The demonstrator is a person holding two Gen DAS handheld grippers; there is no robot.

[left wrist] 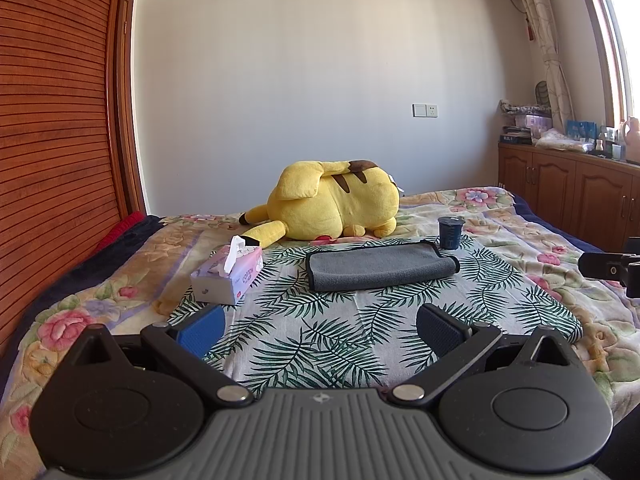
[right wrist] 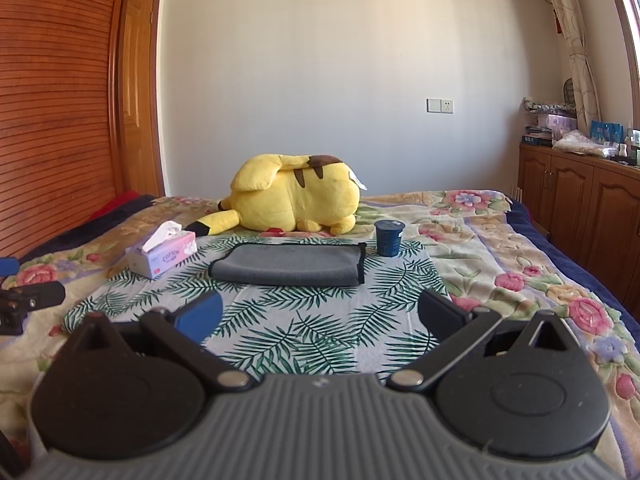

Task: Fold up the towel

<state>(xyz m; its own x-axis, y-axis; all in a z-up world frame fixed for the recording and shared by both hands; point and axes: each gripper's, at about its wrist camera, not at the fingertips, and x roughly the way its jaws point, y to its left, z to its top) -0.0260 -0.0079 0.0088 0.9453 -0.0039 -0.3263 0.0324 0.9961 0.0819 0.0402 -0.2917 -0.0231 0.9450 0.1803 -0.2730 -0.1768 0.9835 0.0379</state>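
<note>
A grey towel [left wrist: 380, 266] with black edging lies folded in a flat rectangle on a leaf-print cloth [left wrist: 320, 340] on the bed. It also shows in the right wrist view [right wrist: 288, 265]. My left gripper [left wrist: 320, 330] is open and empty, held well short of the towel. My right gripper [right wrist: 320, 318] is open and empty too, also short of the towel. Part of the right gripper [left wrist: 612, 270] shows at the right edge of the left wrist view, and part of the left gripper [right wrist: 28, 300] at the left edge of the right wrist view.
A tissue box [left wrist: 228, 278] stands left of the towel and a dark blue cup [left wrist: 451, 233] behind its right end. A yellow plush toy [left wrist: 332, 204] lies behind. A wooden wardrobe [left wrist: 52, 120] is left, wooden cabinets [left wrist: 568, 184] right.
</note>
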